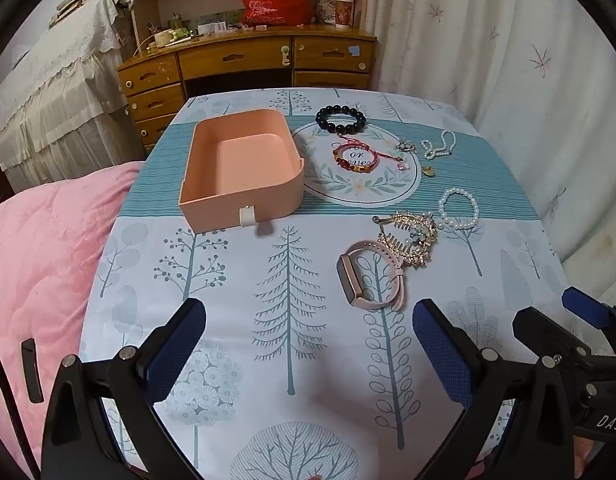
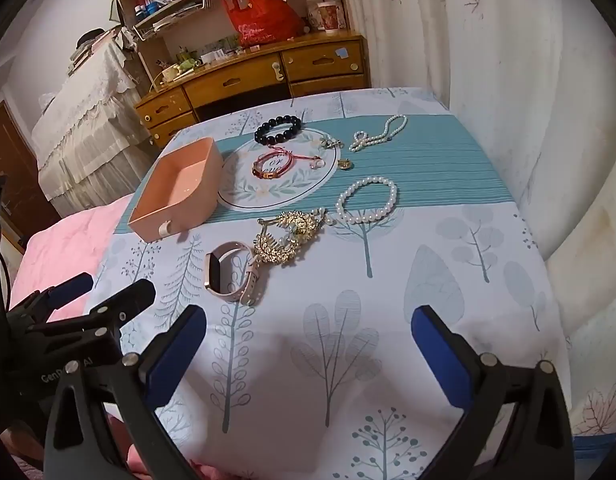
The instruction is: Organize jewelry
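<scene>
Bedroom clutter, a wooden desk and a pale curtain are seen behind the bench, which is draped in a tree-print cloth. Both grippers are held low over its near edge, the left gripper and the right gripper each with jaws spread wide and nothing between them.

An empty pink tray is set at the far left. The jewelry is scattered to its right, well apart from the jaws. Nearest is a pink smartwatch, touching a gold hair comb. The watch is judged light, its strap springy; the rigid case is the surest hold. The comb looks stiff but snaggy and fragile. A pearl bracelet, a black bead bracelet and a red cord bracelet are likely limp and slippery, best pinched across one side of the loop.
</scene>
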